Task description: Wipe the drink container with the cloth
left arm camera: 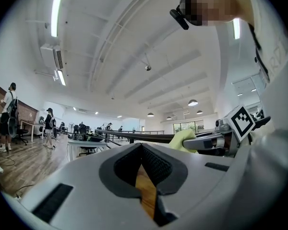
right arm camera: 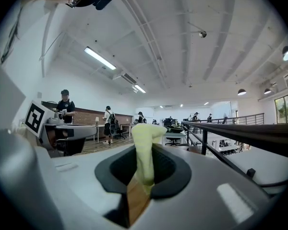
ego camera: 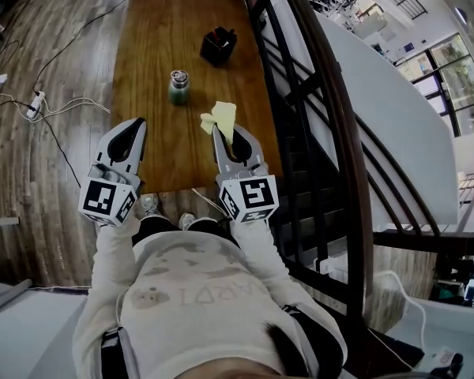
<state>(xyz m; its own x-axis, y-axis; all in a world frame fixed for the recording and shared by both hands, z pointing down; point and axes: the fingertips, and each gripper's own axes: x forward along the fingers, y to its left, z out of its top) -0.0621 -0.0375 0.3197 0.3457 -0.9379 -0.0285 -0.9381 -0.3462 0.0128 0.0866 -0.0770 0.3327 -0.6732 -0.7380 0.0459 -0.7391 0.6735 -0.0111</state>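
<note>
The drink container (ego camera: 178, 87), a small green can with a silver top, stands upright mid-table. A pale yellow cloth (ego camera: 220, 117) sticks up from my right gripper (ego camera: 220, 135), which is shut on it just right of and nearer than the can. In the right gripper view the cloth (right arm camera: 145, 150) is pinched between the jaws and rises above them. My left gripper (ego camera: 133, 125) hangs over the table's near left part, shut with nothing in it. Its own view shows closed jaws (left arm camera: 142, 148), with the cloth (left arm camera: 182, 139) off to the right.
A black box (ego camera: 219, 46) sits behind the can on the wooden table (ego camera: 154, 30). A dark stair railing (ego camera: 316, 93) runs along the table's right side. Cables and a power strip (ego camera: 33, 105) lie on the floor to the left. People stand far off in the room.
</note>
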